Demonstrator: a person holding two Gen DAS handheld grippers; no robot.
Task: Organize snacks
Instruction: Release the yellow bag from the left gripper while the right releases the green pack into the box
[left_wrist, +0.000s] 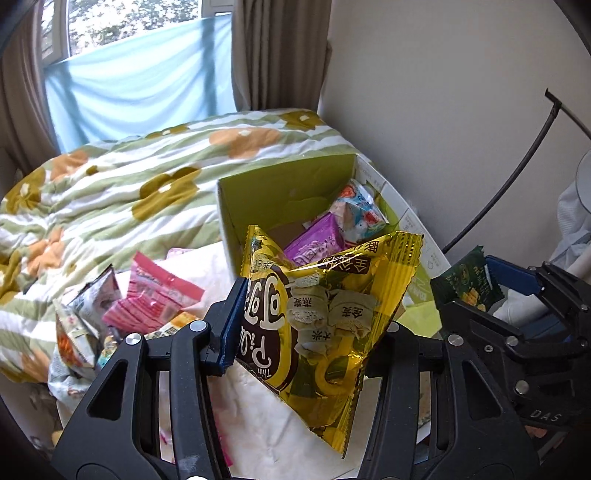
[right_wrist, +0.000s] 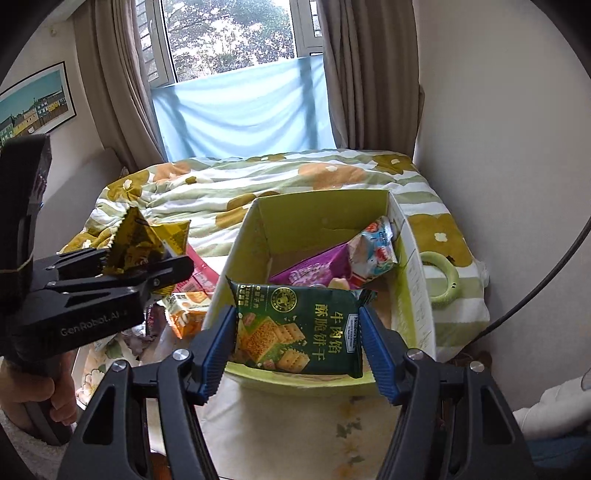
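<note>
My left gripper (left_wrist: 314, 314) is shut on a yellow snack bag (left_wrist: 325, 314), held just left of the green cardboard box (left_wrist: 280, 184). The bag also shows in the right wrist view (right_wrist: 136, 243), clamped in the left gripper (right_wrist: 122, 269). My right gripper (right_wrist: 299, 336) is shut on a dark green cracker packet (right_wrist: 299, 328) over the box's near rim (right_wrist: 295, 384). The same packet (left_wrist: 469, 280) shows in the left wrist view. Inside the box lie a purple packet (right_wrist: 314, 273) and a white-and-red packet (right_wrist: 373, 251).
Loose snacks lie left of the box: a pink packet (left_wrist: 155, 299), a grey packet (left_wrist: 96, 295) and an orange one (right_wrist: 188, 317). A flowered duvet (left_wrist: 110, 192) covers the bed behind. A green ring (right_wrist: 443, 277) lies right of the box, near the wall.
</note>
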